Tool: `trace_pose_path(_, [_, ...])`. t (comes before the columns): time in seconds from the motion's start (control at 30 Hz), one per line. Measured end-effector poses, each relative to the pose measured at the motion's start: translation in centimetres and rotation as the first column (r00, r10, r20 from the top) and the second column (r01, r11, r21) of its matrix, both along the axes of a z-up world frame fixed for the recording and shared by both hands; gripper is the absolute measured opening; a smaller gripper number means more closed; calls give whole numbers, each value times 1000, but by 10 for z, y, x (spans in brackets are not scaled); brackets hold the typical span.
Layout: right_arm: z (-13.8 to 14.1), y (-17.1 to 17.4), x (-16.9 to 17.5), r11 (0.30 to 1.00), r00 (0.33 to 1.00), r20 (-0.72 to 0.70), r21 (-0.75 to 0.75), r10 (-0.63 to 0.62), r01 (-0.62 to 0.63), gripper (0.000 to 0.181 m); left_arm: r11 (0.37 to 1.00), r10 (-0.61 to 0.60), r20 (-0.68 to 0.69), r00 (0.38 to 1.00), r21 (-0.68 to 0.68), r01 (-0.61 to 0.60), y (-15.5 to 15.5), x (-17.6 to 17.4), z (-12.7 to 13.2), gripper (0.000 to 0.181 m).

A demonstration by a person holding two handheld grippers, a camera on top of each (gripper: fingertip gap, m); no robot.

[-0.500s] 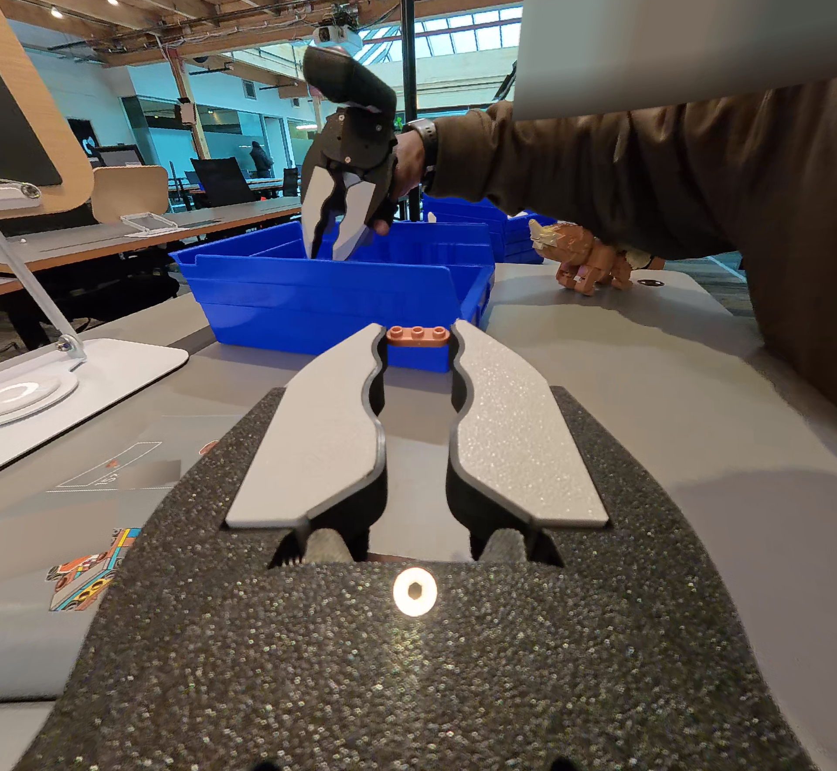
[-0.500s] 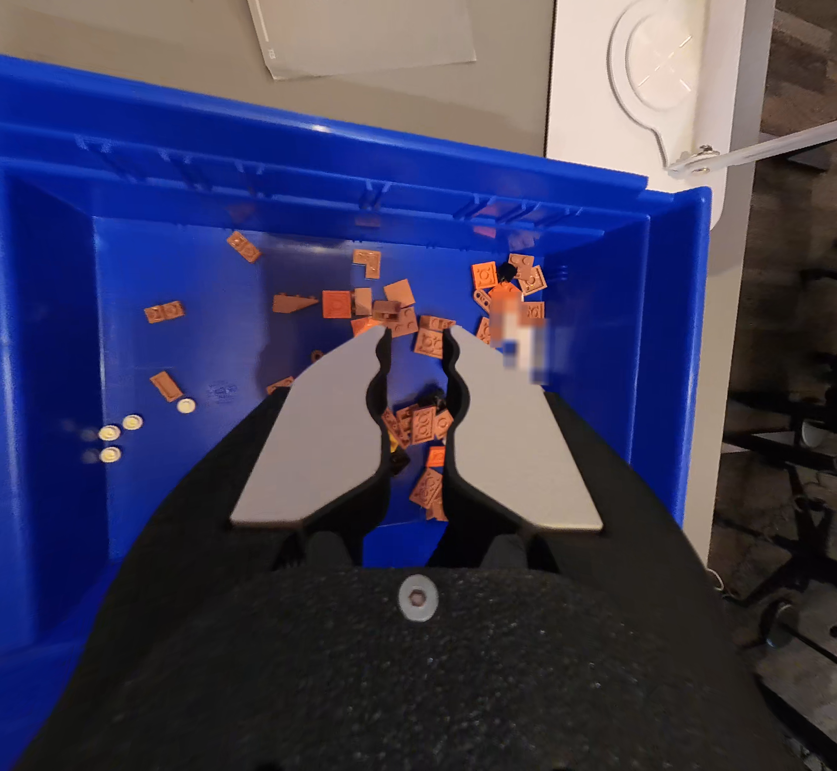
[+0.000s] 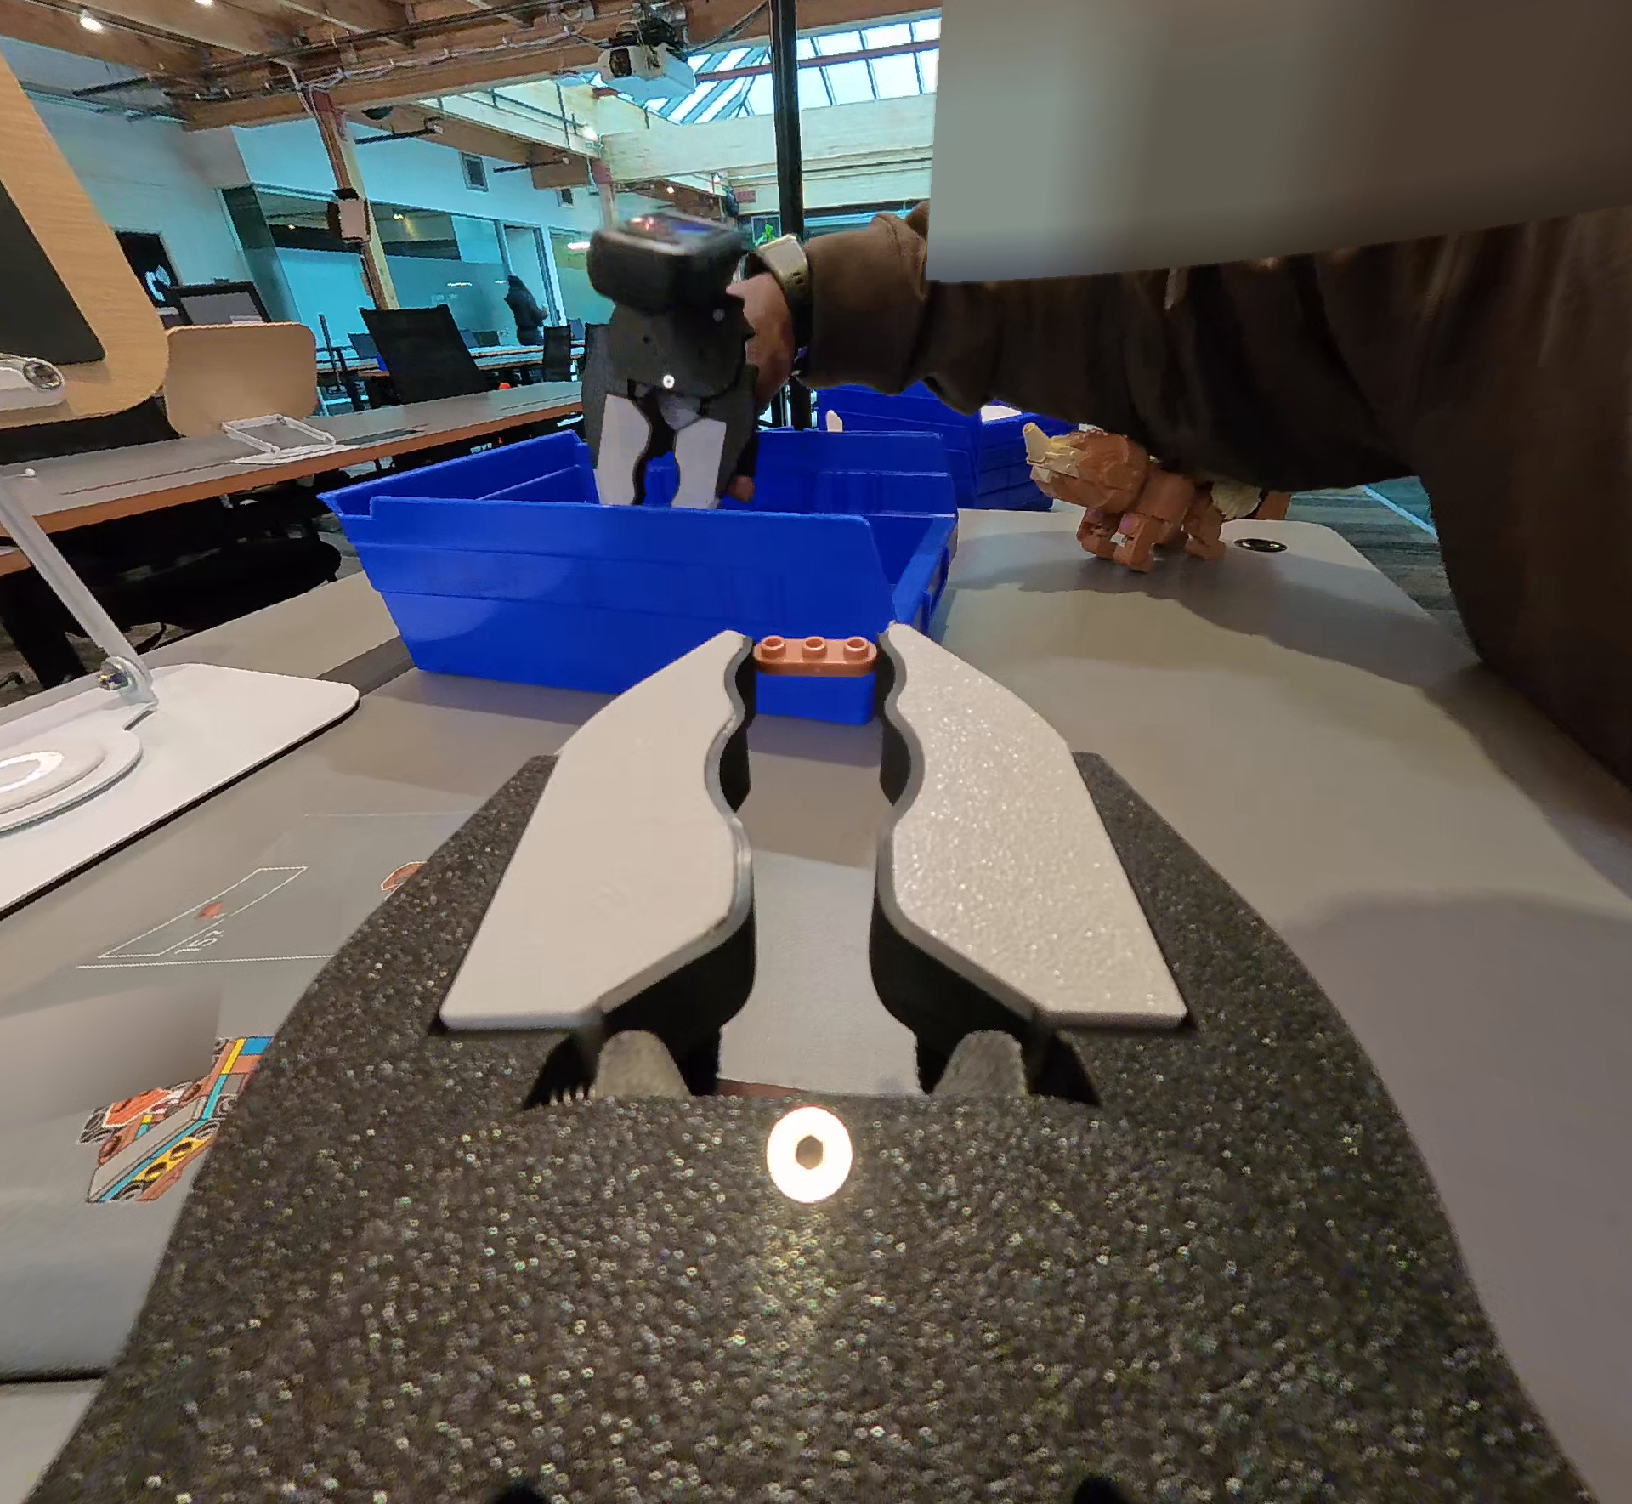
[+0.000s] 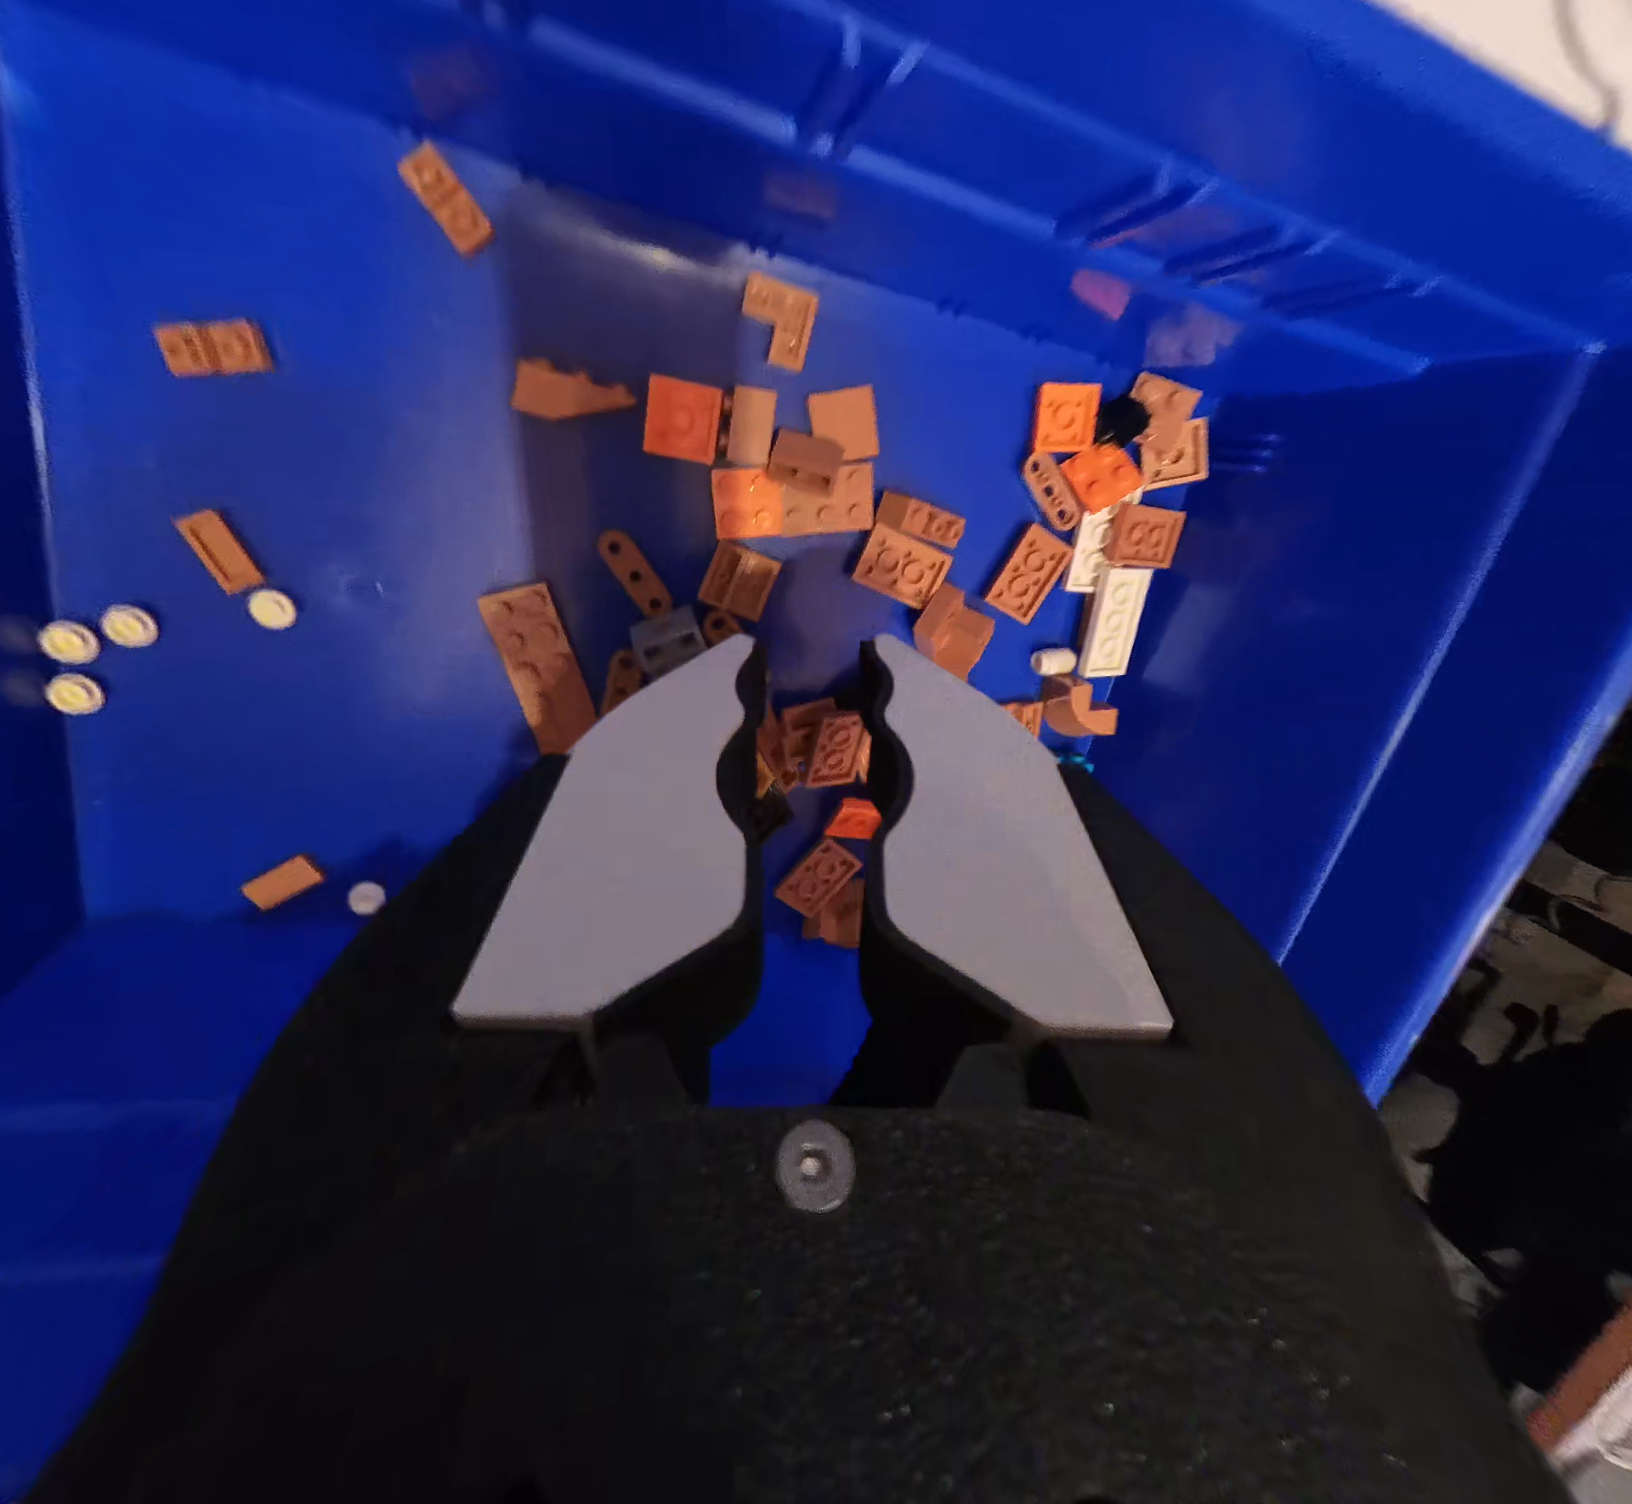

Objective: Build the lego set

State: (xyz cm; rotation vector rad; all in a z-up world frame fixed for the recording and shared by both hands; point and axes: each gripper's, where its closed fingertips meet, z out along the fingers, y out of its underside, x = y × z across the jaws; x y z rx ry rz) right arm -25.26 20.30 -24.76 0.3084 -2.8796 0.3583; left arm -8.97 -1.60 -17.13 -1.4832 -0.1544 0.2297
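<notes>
I kept my left gripper [image 3: 814, 658] clamped on the brown three-stud plate [image 3: 814, 653] above the table while my right gripper [image 4: 812, 653], parted and empty, hung inside the blue bin [image 4: 1325, 243], best lowered slowly over one isolated brick.

right gripper [image 4: 812, 653] | jaws apart | above blurred, seemingly brown bricks [image 4: 901, 569] | blue bin [image 4: 1325, 243]
</notes>
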Motion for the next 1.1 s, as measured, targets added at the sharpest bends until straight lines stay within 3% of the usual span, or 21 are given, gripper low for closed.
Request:
trace_pose_path(0.47, [-31,14,-2,954,989,8,264,144,-141,18,1000,-5,-18,1000,-19,5,2,3,-1,25])
trace_pose_path(1.1, [-37,11,4,951,987,61,267,147,-158,13,1000,0,-24,1000,-28,0,2,3,-2,25])
